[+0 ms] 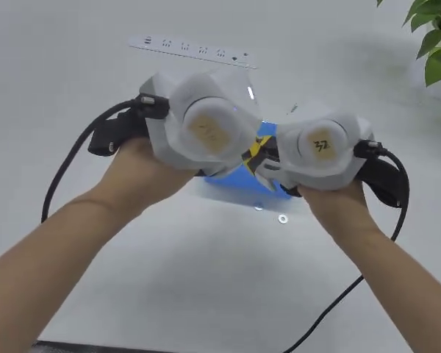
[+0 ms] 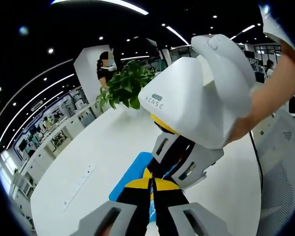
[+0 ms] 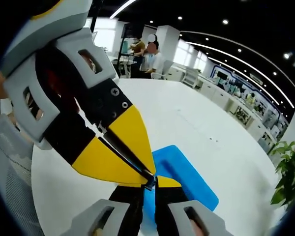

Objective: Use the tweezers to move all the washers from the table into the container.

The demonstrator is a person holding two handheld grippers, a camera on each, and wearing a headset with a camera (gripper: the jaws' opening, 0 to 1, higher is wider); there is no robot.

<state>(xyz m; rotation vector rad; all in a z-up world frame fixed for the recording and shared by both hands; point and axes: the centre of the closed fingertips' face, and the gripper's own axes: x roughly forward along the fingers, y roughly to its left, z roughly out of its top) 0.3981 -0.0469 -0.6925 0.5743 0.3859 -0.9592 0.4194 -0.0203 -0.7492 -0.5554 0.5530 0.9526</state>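
Both grippers are held tip to tip just above a shallow blue container on the white table. My left gripper is shut on thin dark tweezers that run along the seam of its yellow jaws. In the right gripper view the tweezers' end reaches my right gripper, whose jaws are drawn together on it. In the left gripper view my left gripper meets the other gripper's black and yellow jaws. Two small washers lie on the table just in front of the container.
A white power strip lies at the far side of the table. A green plant stands at the far right. Black cables trail from both grippers across the table. People stand in the background.
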